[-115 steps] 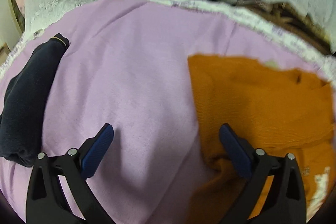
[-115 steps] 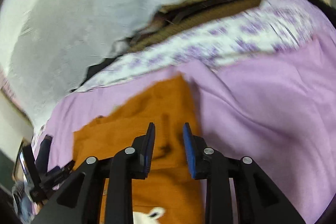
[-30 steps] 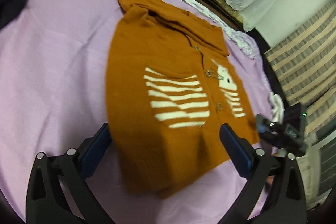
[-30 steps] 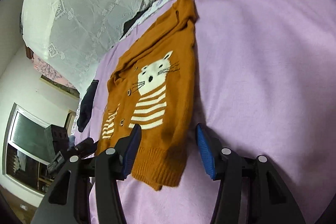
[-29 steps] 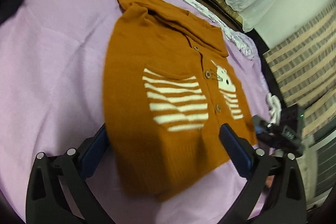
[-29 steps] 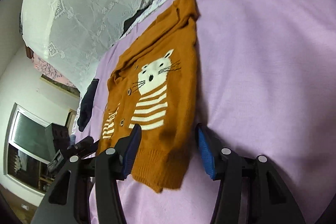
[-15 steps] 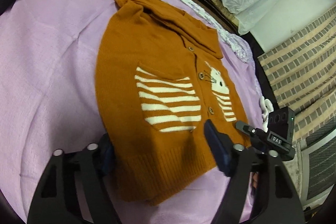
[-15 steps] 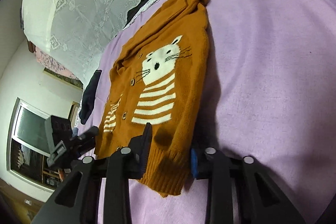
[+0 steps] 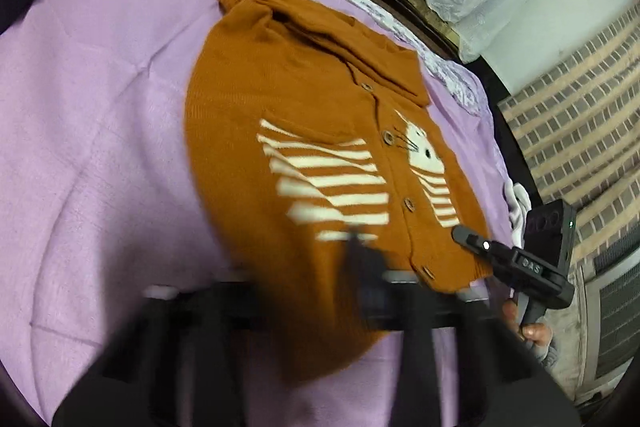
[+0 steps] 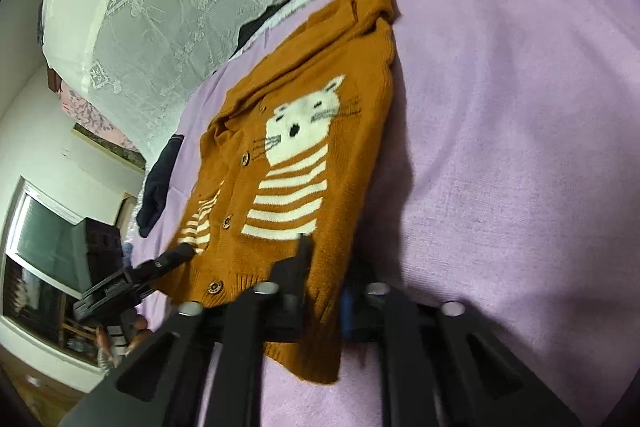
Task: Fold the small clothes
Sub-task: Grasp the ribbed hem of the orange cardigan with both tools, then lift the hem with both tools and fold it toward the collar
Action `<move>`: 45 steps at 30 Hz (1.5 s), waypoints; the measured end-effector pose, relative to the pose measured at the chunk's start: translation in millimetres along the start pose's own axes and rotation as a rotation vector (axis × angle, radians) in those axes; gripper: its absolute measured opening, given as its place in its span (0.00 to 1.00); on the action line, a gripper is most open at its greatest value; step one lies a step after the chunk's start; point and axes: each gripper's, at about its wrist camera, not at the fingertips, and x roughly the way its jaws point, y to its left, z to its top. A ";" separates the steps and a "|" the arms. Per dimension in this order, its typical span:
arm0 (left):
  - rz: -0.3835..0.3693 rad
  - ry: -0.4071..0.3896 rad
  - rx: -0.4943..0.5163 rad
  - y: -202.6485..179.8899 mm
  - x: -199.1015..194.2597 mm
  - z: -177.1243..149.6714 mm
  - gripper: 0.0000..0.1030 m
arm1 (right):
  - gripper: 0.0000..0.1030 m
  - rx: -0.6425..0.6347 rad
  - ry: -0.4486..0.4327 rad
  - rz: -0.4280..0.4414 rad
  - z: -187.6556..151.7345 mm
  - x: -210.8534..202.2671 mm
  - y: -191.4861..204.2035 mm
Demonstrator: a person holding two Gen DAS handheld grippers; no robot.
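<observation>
**Gripping the hem at both corners**

Pinching the ribbed hem, both your grippers have their fingers closed on the orange knitted cardigan with a white cat and cream stripes (image 9: pixel 304 131). Your left gripper (image 9: pixel 320 291) holds the hem's left corner; its fingers are blurred. Your right gripper (image 10: pixel 324 291) clamps the hem's right corner. The cardigan lies flat, buttoned face up, collar towards the far edge of the lilac bed cover (image 10: pixel 520 147). A dark navy garment (image 10: pixel 158 187) sits near the cover's left edge.
</observation>
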 end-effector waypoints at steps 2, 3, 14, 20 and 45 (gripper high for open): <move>0.010 -0.020 0.009 -2.5 -4.6 -2.2 0.08 | 0.06 -0.027 -0.041 -0.001 -1.5 -9.5 5.4; 0.018 -0.036 0.026 -6.0 -8.9 -3.6 0.08 | 0.06 -0.031 -0.056 0.003 -2.1 -13.7 6.5; -0.016 -0.048 0.004 -5.0 -31.0 -28.6 0.08 | 0.05 -0.015 -0.056 0.066 -23.0 -34.4 4.9; -0.020 -0.038 0.012 -6.7 -35.9 -33.1 0.08 | 0.05 0.022 -0.038 0.101 -30.2 -39.2 -1.3; 0.076 -0.120 0.120 -45.7 -37.5 53.9 0.09 | 0.05 0.075 -0.045 0.187 51.2 -29.2 18.0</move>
